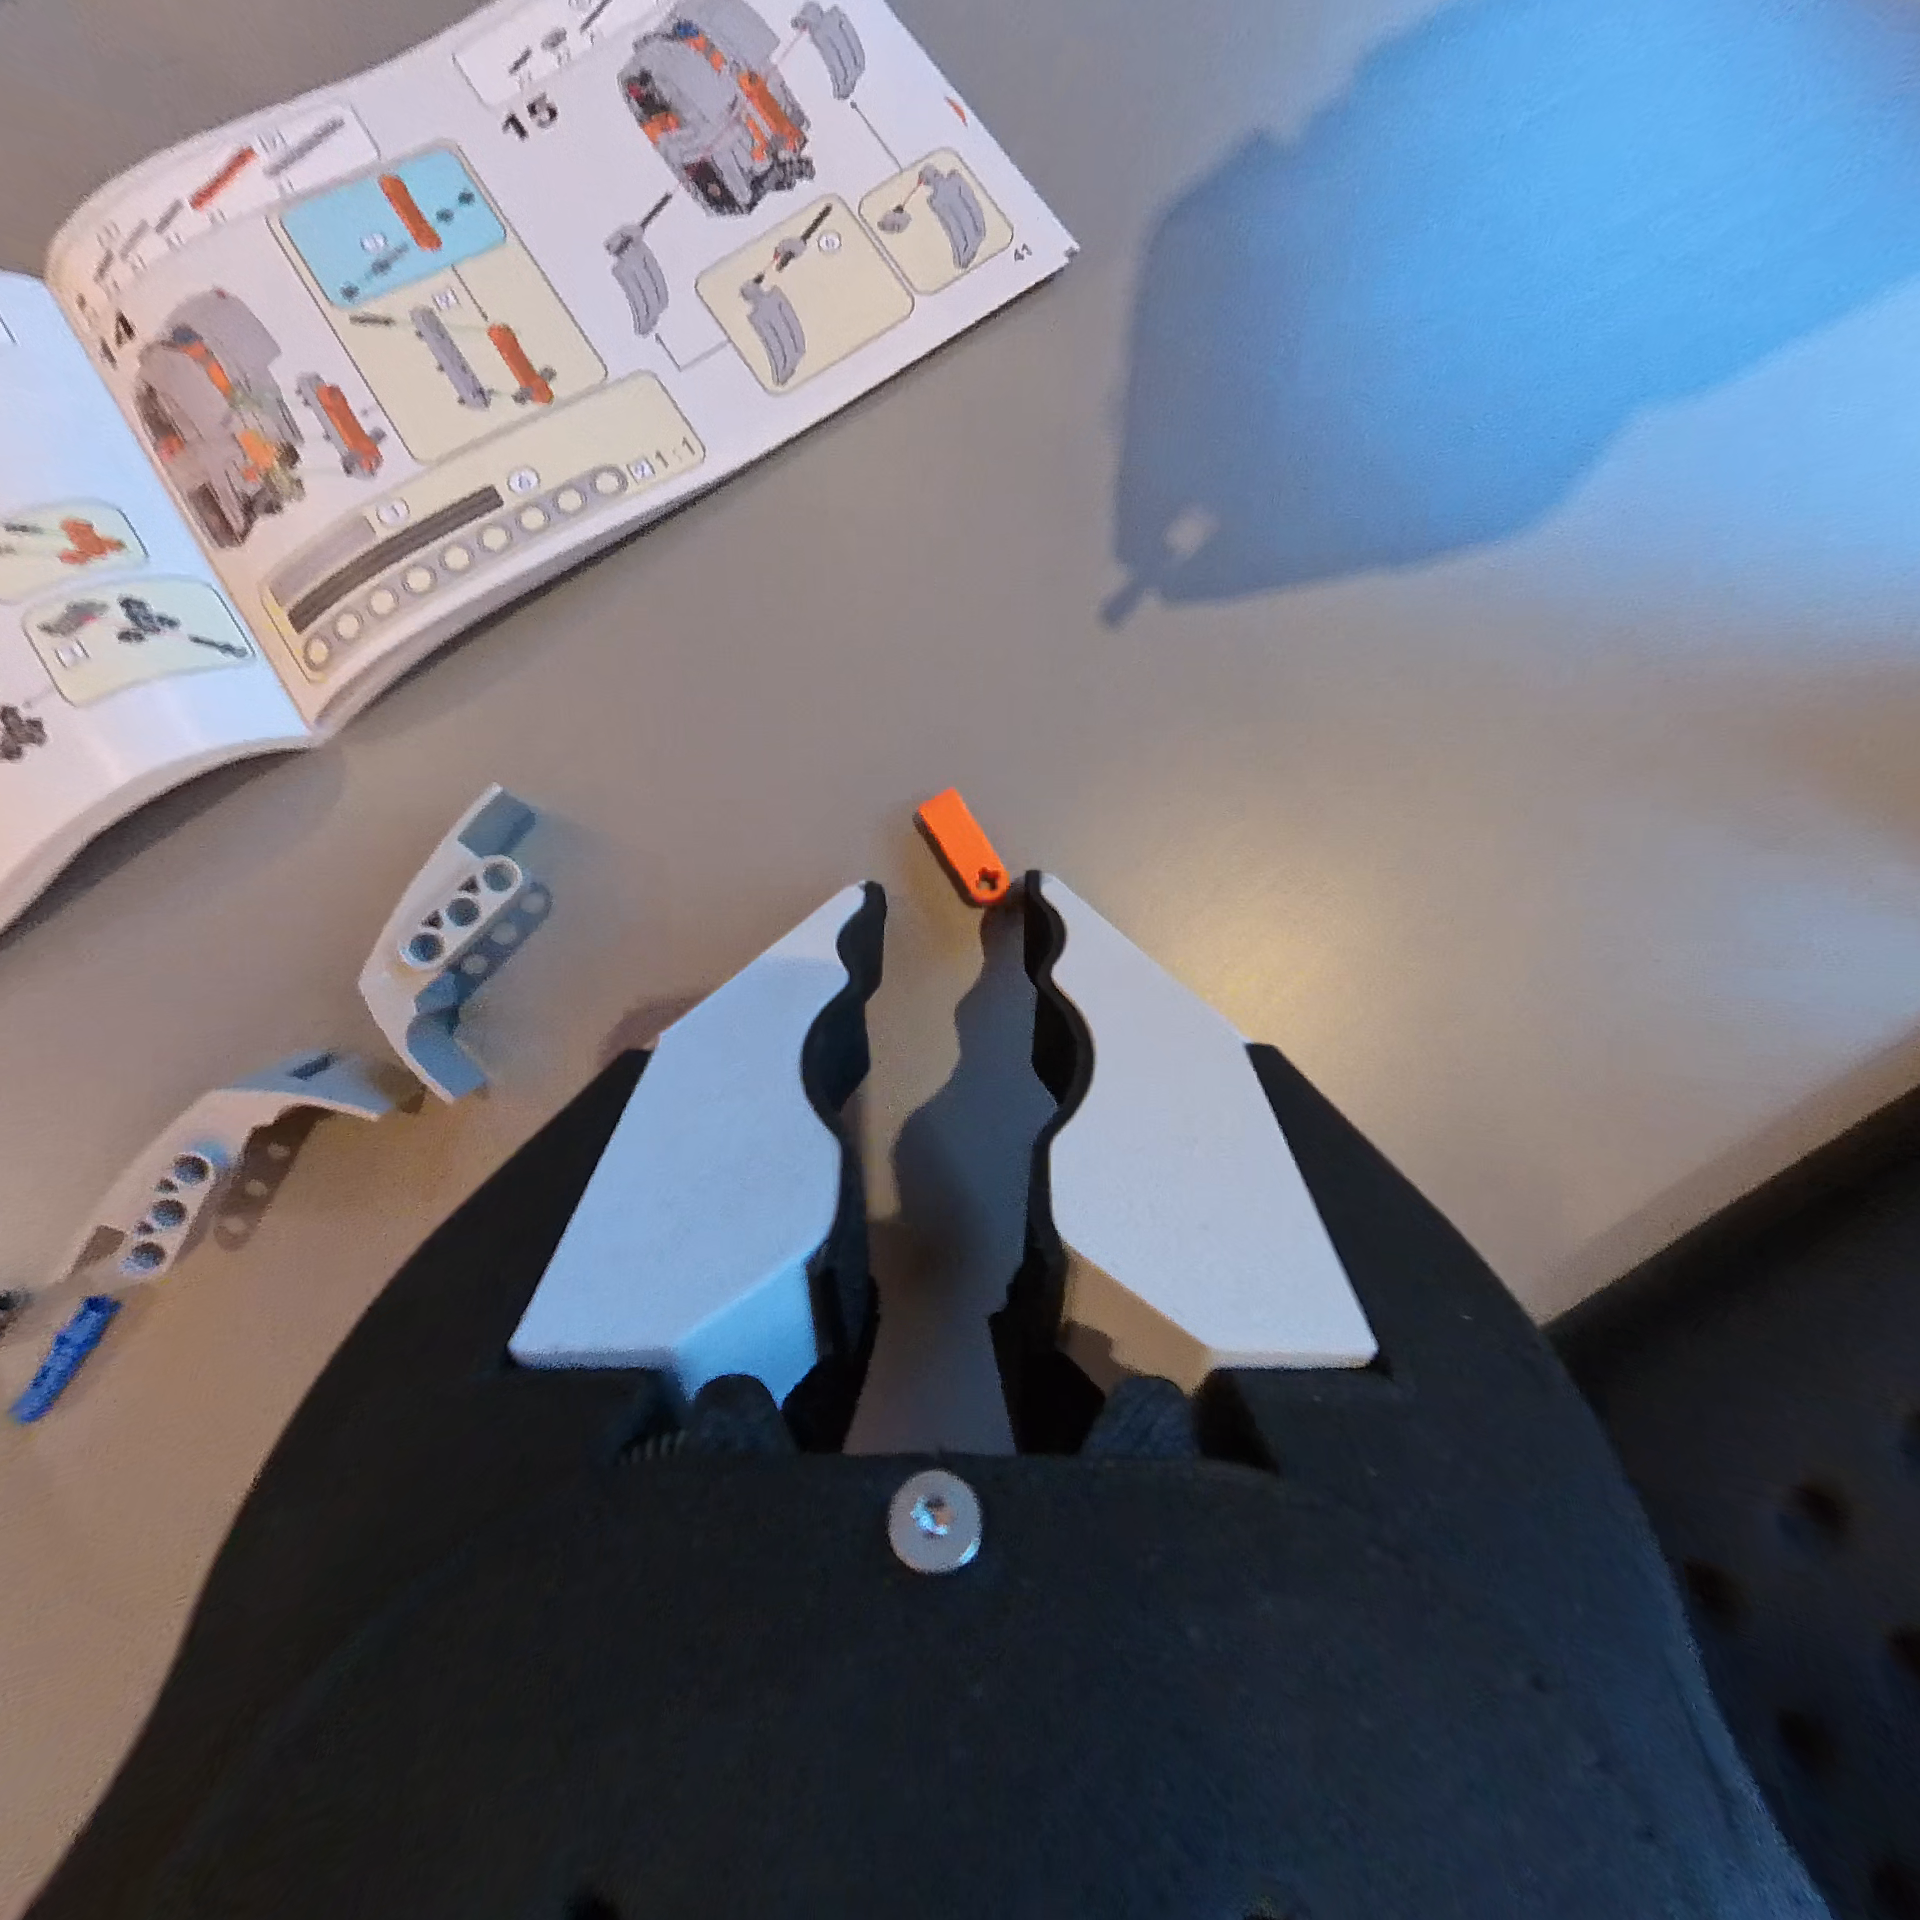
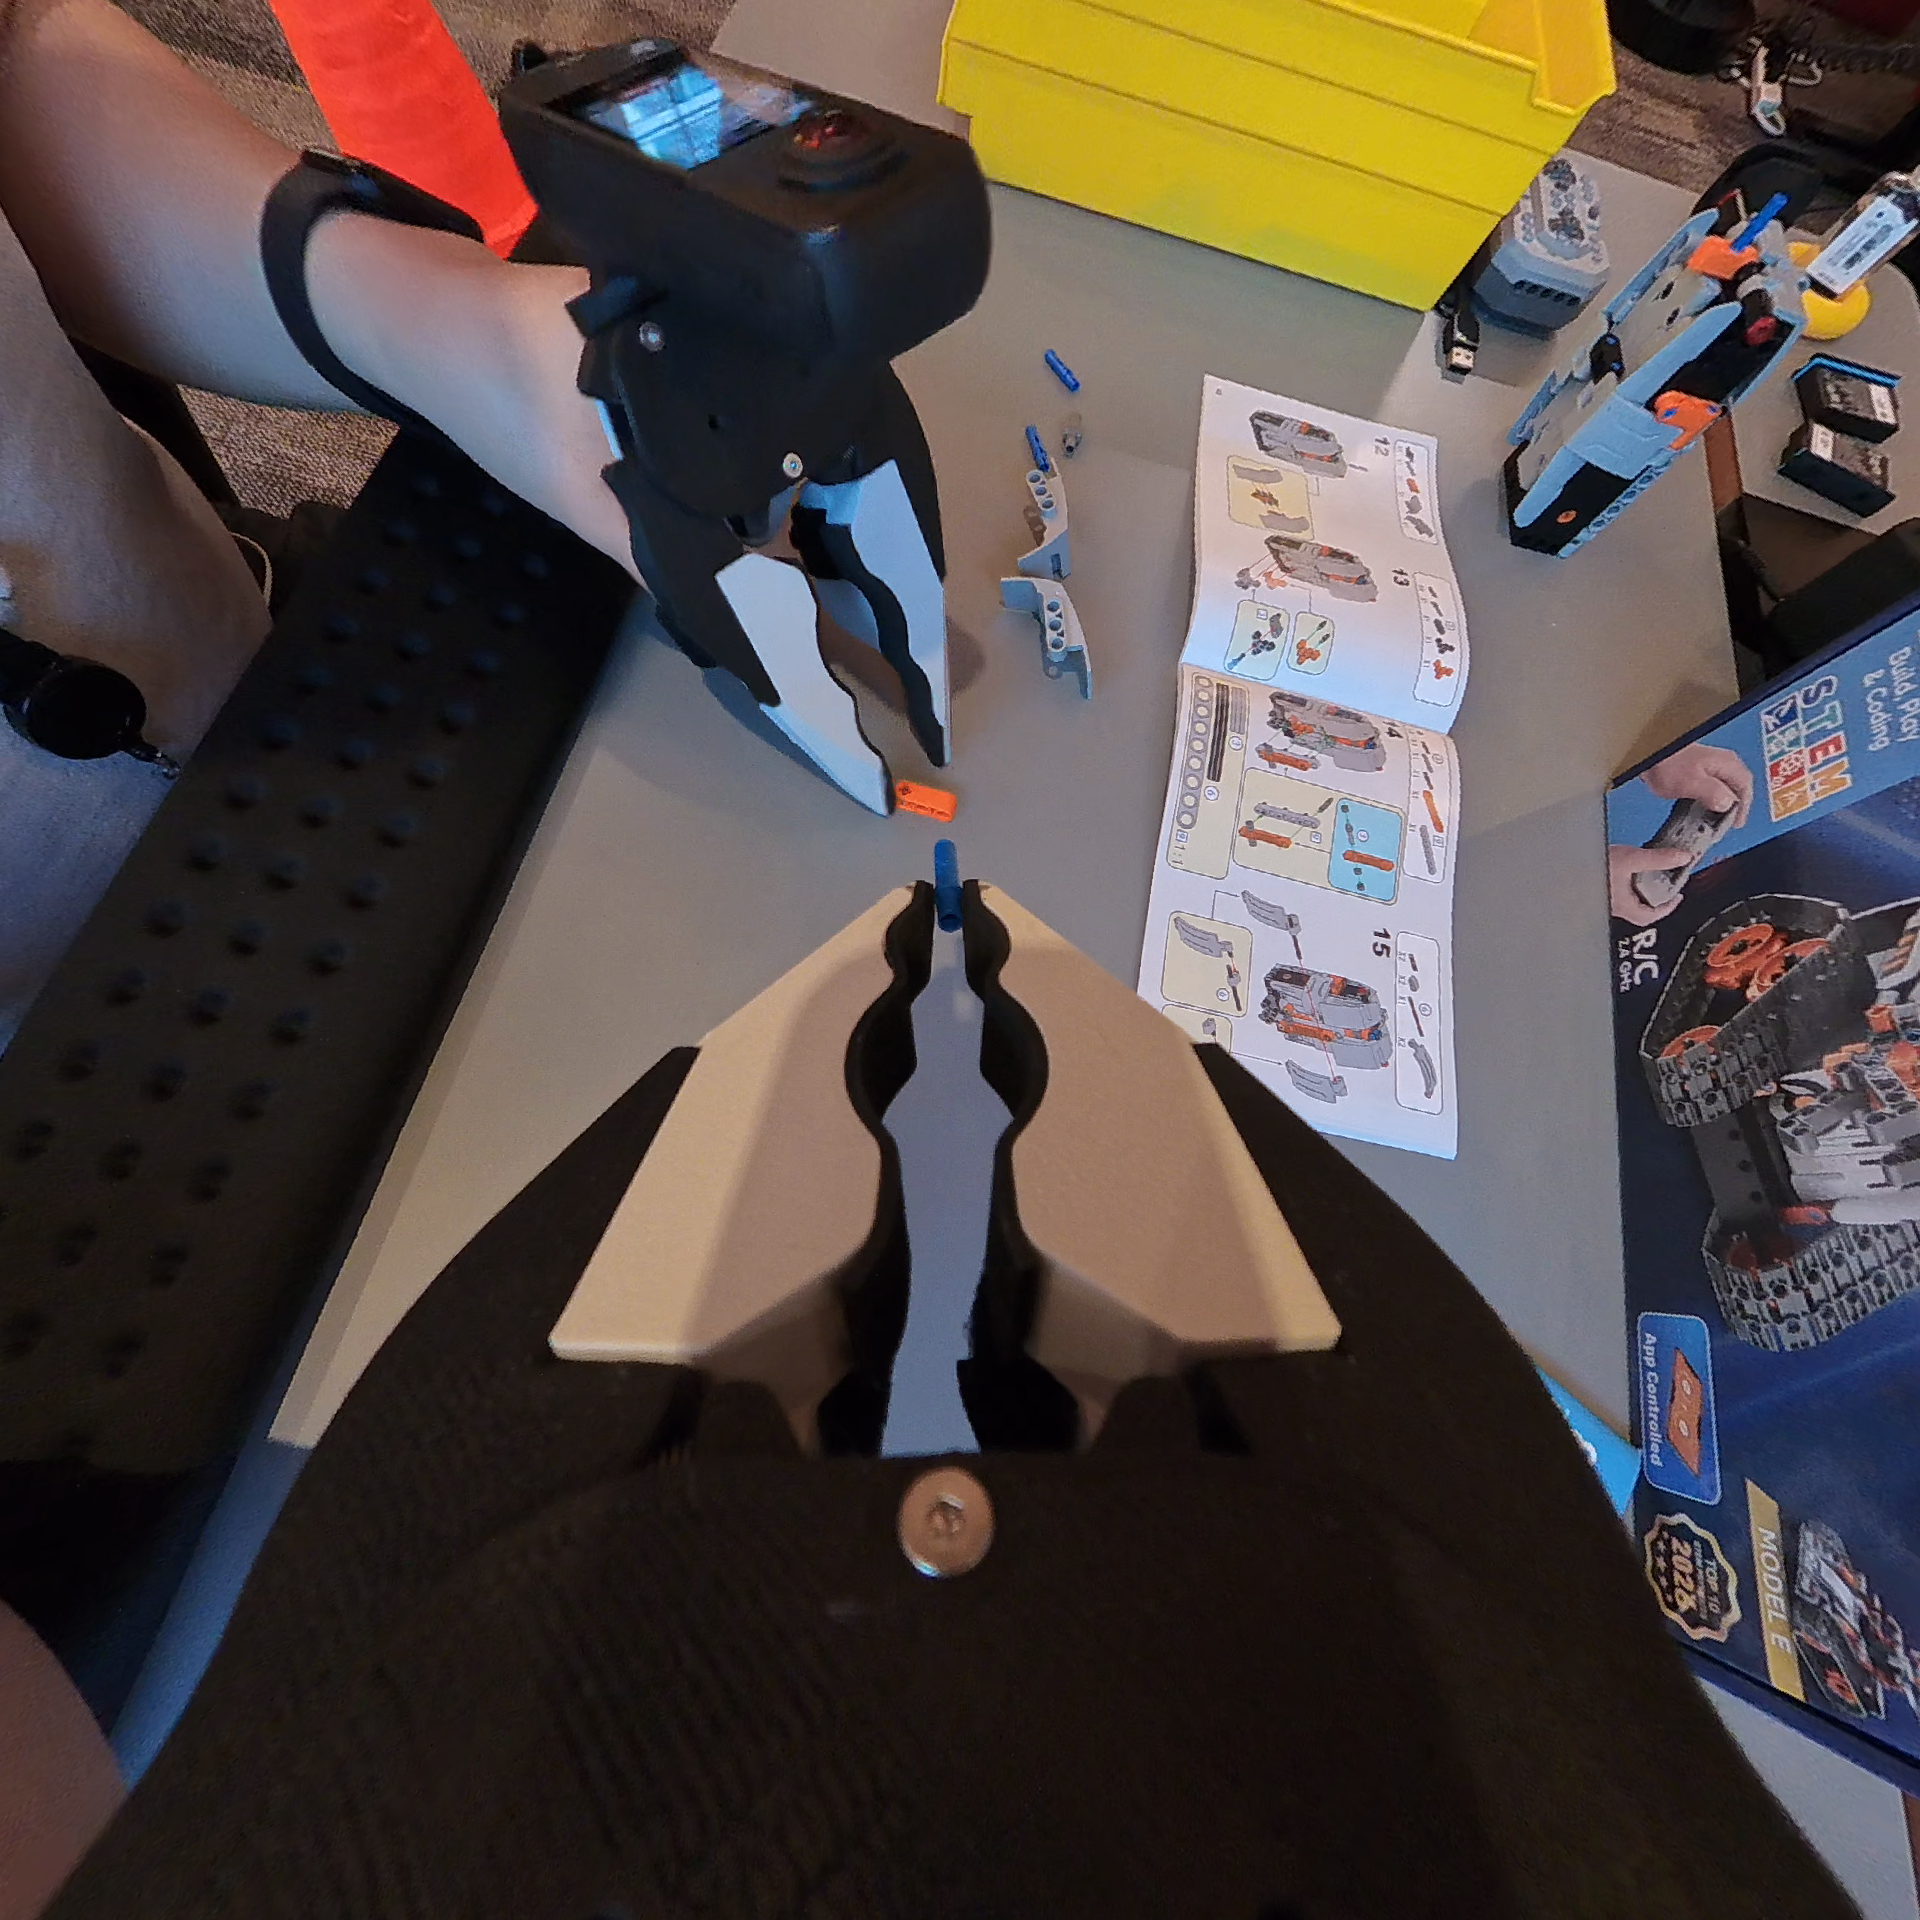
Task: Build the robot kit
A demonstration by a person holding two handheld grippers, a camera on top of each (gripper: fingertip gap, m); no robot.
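My left gripper [image 1: 954, 891] is open and empty, its fingertips just short of a small orange brick piece [image 1: 962, 845] that lies on the grey table [image 1: 1351, 831]. The right wrist view shows that gripper [image 2: 916, 781] tipped down over the same orange piece [image 2: 925, 799]. My right gripper [image 2: 945, 891] is shut on a small blue pin [image 2: 947, 883], which sticks out past the fingertips, a little above the table and close to the orange piece.
An open instruction booklet [image 1: 416, 343] [image 2: 1320, 748] lies nearby. Two grey curved panel pieces [image 1: 457, 940] [image 2: 1051, 582] and loose blue pins [image 2: 1062, 370] lie beside it. A yellow bin [image 2: 1247, 114], a half-built model [image 2: 1652, 353] and a blue product box [image 2: 1787, 1143] stand around. Some 15 centimetres of space lies between my two pairs of fingers.
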